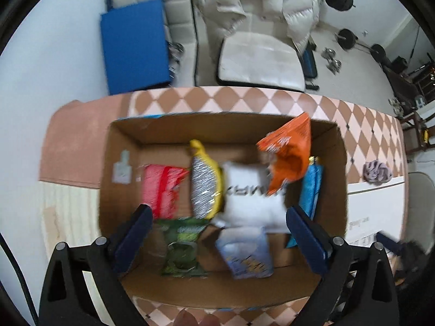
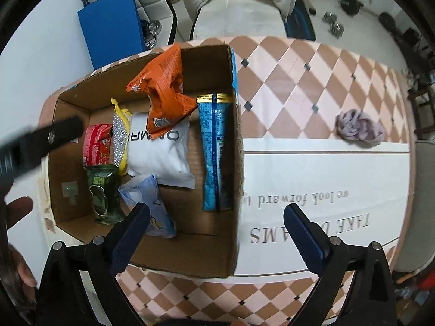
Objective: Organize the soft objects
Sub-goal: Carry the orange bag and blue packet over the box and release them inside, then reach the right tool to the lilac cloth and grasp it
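Dark-blue-padded right gripper (image 2: 216,225) gapes wide and empty beside the cardboard box (image 2: 236,163); the crumpled lilac cloth (image 2: 359,127) lies far right-forward, nearer it than the equally wide left gripper (image 1: 218,226).

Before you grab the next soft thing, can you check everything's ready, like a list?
1. Left gripper open and empty: ok, jaws spread wide above the cardboard box.
2. Right gripper open and empty: ok.
3. Something soft left outside the box: ok, a crumpled purple cloth lies on the checkered tablecloth.
4. Path from right gripper to the cloth: ok, nothing lies between them.
5. Space in the box: ok, bare floor shows beside the blue packet.
6. Orange snack bag settled: not ok, it pokes above the rim.
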Motion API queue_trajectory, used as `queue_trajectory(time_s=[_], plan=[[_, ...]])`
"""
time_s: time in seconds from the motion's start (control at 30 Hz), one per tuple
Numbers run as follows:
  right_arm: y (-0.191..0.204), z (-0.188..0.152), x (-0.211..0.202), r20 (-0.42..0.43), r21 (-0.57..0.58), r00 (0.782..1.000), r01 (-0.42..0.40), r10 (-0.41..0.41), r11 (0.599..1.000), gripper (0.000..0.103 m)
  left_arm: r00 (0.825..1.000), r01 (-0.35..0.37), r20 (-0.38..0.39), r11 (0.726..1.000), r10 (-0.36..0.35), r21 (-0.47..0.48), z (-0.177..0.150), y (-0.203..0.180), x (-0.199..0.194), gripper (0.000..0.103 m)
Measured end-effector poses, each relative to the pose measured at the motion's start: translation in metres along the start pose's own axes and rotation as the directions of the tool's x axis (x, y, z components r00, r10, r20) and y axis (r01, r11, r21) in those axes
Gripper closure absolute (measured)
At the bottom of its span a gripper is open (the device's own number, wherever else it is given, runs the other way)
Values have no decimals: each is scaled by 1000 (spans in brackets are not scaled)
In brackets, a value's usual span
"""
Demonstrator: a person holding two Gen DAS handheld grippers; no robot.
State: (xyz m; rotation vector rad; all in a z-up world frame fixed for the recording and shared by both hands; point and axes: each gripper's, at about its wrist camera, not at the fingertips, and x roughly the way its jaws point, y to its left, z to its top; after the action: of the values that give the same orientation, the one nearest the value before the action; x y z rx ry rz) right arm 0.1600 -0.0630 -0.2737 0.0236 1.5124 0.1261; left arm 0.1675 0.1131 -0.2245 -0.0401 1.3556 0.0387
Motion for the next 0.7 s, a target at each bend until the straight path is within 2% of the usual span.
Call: queue_trajectory(time_s=[0.13, 0.3, 0.37, 0.5, 0.7], plan=[[2, -16, -18, 56, -23, 998, 39, -37, 999, 0, 999, -16, 46, 1000, 17, -19, -30, 10, -19, 2], [5, -38, -44, 114, -39, 993, 33, -28, 999, 0, 996, -13, 87, 999, 17, -40, -59, 15, -44, 2], [6, -50, -54, 128, -42, 992, 19, -14, 999, 0, 996, 7, 89, 999, -3, -49, -69, 15, -52, 2], [7, -67, -69, 141, -48, 990, -18, 25, 999, 0, 993, -3, 118, 999, 8, -45, -87, 12, -69, 2], [-1, -75, -80, 145, -45, 987, -61, 67, 997, 0, 992, 30, 127, 997, -21, -68, -93, 3, -81, 2]])
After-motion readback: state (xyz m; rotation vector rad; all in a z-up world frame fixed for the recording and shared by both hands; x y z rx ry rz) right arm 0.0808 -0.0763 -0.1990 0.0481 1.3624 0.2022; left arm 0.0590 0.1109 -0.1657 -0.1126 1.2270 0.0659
